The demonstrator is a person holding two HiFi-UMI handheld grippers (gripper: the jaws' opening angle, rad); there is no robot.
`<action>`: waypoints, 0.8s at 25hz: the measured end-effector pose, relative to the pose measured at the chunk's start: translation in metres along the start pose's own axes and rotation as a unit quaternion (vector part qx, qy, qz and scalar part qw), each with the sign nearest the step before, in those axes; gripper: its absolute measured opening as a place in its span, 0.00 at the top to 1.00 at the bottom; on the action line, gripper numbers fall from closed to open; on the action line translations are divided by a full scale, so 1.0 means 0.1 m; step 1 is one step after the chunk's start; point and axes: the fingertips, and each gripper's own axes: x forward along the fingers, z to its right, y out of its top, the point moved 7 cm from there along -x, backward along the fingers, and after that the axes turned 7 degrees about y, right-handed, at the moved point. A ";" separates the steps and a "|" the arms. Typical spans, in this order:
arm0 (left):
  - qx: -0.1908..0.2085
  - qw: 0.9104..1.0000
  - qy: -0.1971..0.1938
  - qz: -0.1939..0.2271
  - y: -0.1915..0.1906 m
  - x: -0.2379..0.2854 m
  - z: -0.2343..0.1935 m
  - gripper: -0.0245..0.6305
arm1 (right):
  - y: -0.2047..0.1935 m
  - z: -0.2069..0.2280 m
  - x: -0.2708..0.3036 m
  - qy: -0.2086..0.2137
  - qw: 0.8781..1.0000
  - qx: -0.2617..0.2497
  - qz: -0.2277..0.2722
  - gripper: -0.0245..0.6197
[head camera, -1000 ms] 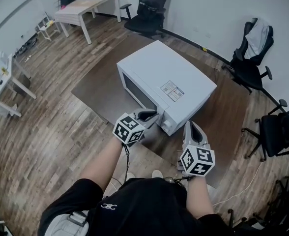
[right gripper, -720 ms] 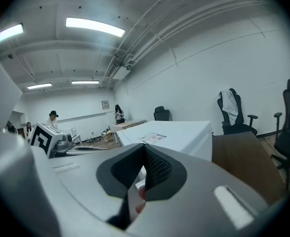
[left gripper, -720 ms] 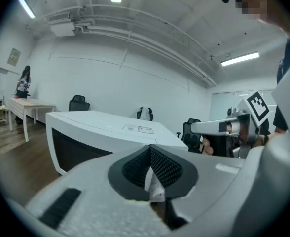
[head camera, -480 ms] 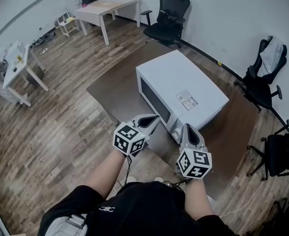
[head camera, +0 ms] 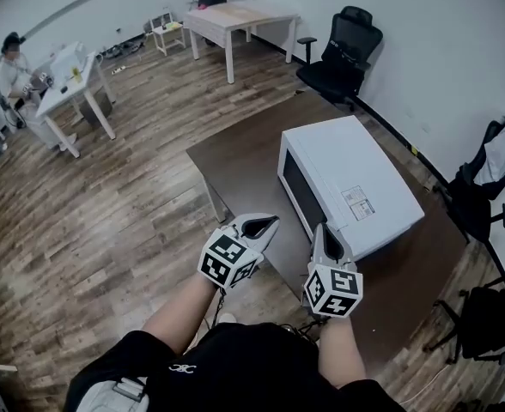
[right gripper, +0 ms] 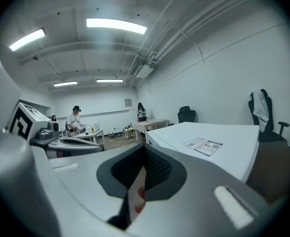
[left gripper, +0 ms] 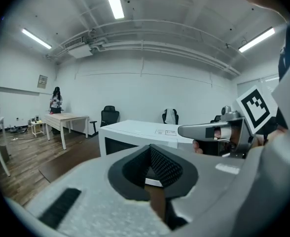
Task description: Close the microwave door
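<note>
**As far as I can see, the microwave door is already shut**

Though I hold both tools up near it, neither one grips anything. The left gripper (head camera: 268, 222) has its jaws pressed together with nothing between them, and the right gripper (head camera: 319, 232) is closed and empty as well.

The microwave (head camera: 360, 183) sits on the dark table (head camera: 240, 157), just beyond my hands and a little to the right. Its door (head camera: 299, 194), the face with the dark window, looks to the left and appears flush with the white body. I see no gap along its top edge. I judge the closing done, with nothing left except perhaps a last push to be sure of the latch.

The near end of the front is hidden behind my right gripper, so I cannot tell whether its tip touches the corner. The right gripper view shows only the top and its label, not the door. In the left gripper view my own jaws cover the lower front.
</note>
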 end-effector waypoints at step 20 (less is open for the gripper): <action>-0.039 0.997 0.071 -0.001 -0.11 -0.41 -0.37 0.95 | -0.01 -0.40 0.24 0.048 0.999 -0.018 -0.012 0.95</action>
